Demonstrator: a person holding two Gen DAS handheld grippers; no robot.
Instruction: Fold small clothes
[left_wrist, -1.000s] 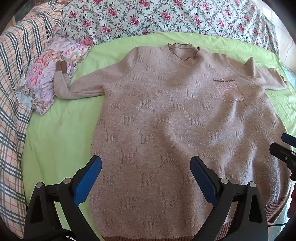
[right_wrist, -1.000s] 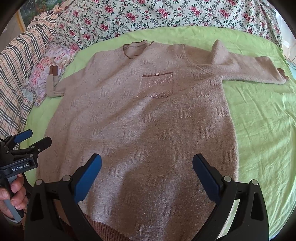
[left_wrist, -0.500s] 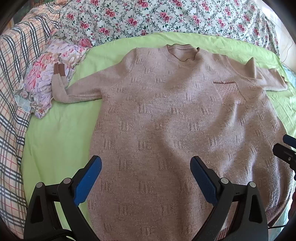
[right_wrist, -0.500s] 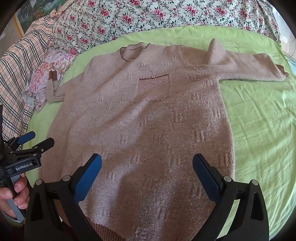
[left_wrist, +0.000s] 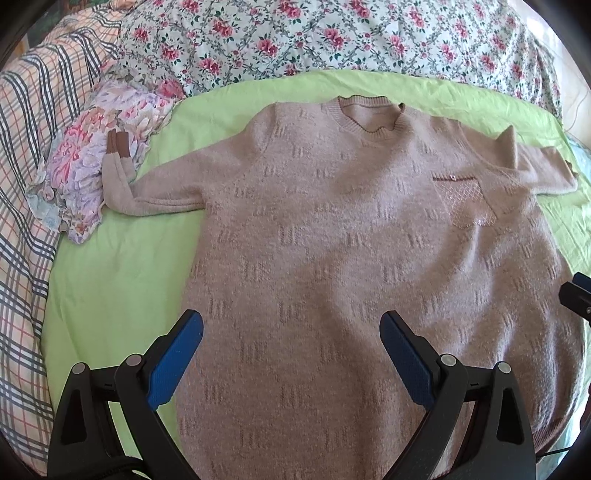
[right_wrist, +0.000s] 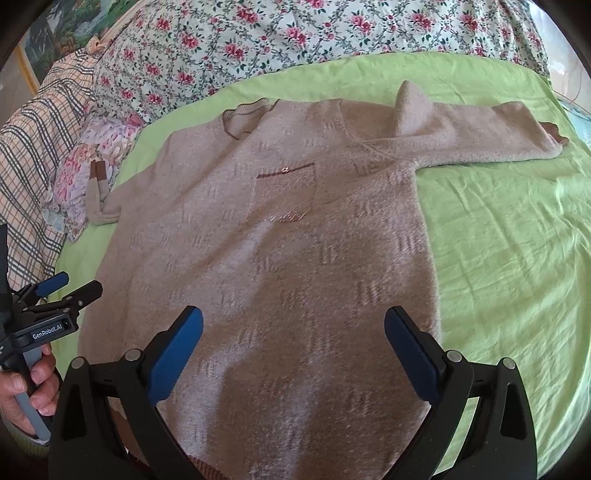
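A beige knit sweater (left_wrist: 351, 240) (right_wrist: 280, 258) lies flat and face up on a green sheet, collar at the far end, with a small chest pocket (right_wrist: 286, 194). Its left sleeve (left_wrist: 155, 188) bends up onto a floral cloth. Its right sleeve (right_wrist: 480, 140) stretches out to the right. My left gripper (left_wrist: 291, 347) hangs open above the sweater's lower left part, holding nothing. My right gripper (right_wrist: 293, 350) hangs open above the lower right part, also holding nothing. In the right wrist view the left gripper (right_wrist: 70, 290) shows at the left edge, held by a hand (right_wrist: 26, 391).
The green sheet (right_wrist: 509, 258) covers the bed, with bare room right of the sweater. A crumpled floral cloth (left_wrist: 92, 162) lies at the far left. A plaid blanket (left_wrist: 22, 184) runs along the left side and a flowered quilt (left_wrist: 332, 37) along the far edge.
Both grippers have moved forward over the sweater, so its hem has slipped below the left view. Both stay open, and the sweater has not shifted.
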